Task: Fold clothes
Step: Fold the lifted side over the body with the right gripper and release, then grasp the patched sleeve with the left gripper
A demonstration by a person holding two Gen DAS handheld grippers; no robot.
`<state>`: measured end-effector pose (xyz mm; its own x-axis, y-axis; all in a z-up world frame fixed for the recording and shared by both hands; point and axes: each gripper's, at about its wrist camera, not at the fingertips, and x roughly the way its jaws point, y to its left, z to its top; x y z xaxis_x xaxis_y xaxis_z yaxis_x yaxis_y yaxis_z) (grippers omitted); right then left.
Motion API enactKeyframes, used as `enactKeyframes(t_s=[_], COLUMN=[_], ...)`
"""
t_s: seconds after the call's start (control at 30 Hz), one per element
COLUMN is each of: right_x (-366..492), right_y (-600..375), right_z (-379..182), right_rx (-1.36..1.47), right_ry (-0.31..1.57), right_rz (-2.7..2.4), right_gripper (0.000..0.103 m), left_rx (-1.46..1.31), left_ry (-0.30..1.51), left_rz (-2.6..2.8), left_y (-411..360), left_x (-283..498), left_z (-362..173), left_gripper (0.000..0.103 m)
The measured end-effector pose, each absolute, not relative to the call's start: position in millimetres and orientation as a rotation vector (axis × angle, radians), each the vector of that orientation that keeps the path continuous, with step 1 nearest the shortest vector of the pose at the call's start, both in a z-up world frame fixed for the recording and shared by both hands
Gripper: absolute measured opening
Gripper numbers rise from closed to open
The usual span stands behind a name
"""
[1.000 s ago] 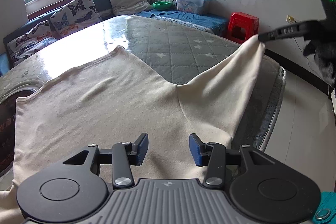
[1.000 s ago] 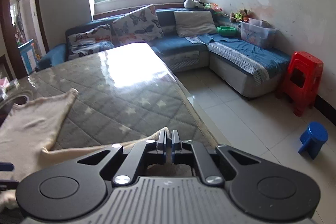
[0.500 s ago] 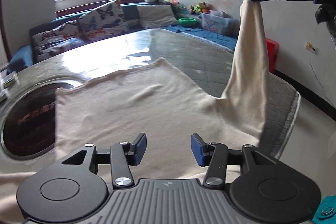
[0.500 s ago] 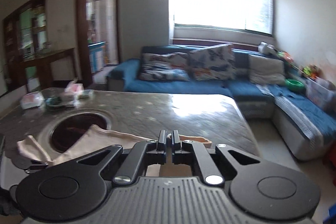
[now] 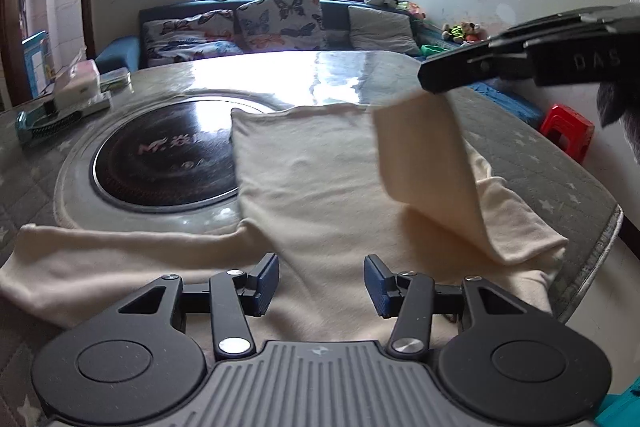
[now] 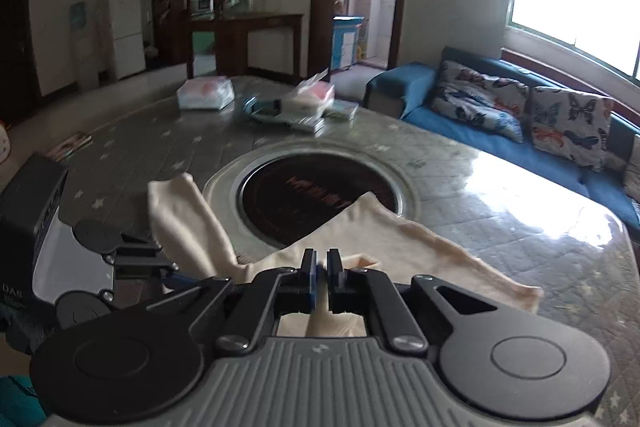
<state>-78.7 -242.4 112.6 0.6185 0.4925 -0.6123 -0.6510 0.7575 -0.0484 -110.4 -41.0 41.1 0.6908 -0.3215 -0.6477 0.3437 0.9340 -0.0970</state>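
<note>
Left wrist view: cream long-sleeved knit garment (image 5: 320, 187) spread flat on the quilted grey star-print desk (image 5: 560, 167), torso running away from the camera, far hem edge partly over the round black inset hotplate (image 5: 168, 163). One sleeve stretched out flat to the left, long axis across the frame. Other sleeve lifted on the right and curled back over the torso, end pinched high by the right gripper (image 5: 432, 83). Left gripper (image 5: 320, 281) low over the near edge of the cloth, jaws spread wide, nothing between them. Held sleeve end up and right of the left jaws; flat sleeve closer to the left gripper. Collar end hidden under the gripper body; fold line of the raised sleeve hard to make out.

Right wrist view: right gripper (image 6: 321, 277) with jaws pressed together on a strip of the cream cloth, fabric bunching just behind the pads. Rest of the garment (image 6: 400, 247) ahead and below on the desk, one corner reaching onto the hotplate (image 6: 304, 199). Left gripper (image 6: 172, 279) low at left, mostly cut off, next to the flat sleeve. Landing spot for the held sleeve hidden below the gripper body. Background clutter on the far desk blurred.
</note>
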Motion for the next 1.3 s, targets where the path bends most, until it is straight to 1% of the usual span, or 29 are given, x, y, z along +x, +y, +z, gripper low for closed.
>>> enactKeyframes(t_s=[0.13,0.27,0.5,0.63,0.77,0.93,1.07,1.3], right_x=[-83,-83,-91,-95,-94,-80,-64,-63], right_y=[-250,-269,-301,-314,-321,-331,-341,-343], right_z=[114,109,58,29,29,36,26,29], right_rx=[-0.279,-0.319,-0.377,-0.386,-0.374,-0.332,-0.298,-0.281], right_ry=[0.613,0.654,0.827,0.906,0.887,0.849,0.871,0.853], right_rz=[0.679,0.629,0.589,0.573,0.569,0.534,0.509,0.524], right_gripper=[0.01,0.011,0.012,0.012,0.016,0.017,0.016,0.018], left_rx=[0.028,0.023,0.032,0.047,0.068,0.074,0.061,0.02], left_ry=[0.718,0.702,0.681,0.705,0.735,0.749,0.75,0.724], left_rz=[-0.363,-0.356,-0.411,-0.436,-0.451,-0.454,-0.456,-0.366], left_y=[-38,-41,-58,-69,-76,-76,-70,-39], left_x=[-111,-111,-106,-100,-95,-92,-93,-99], left_z=[43,46,47,41,34,31,32,43], left_gripper=[0.05,0.05,0.048,0.043,0.042,0.042,0.042,0.044])
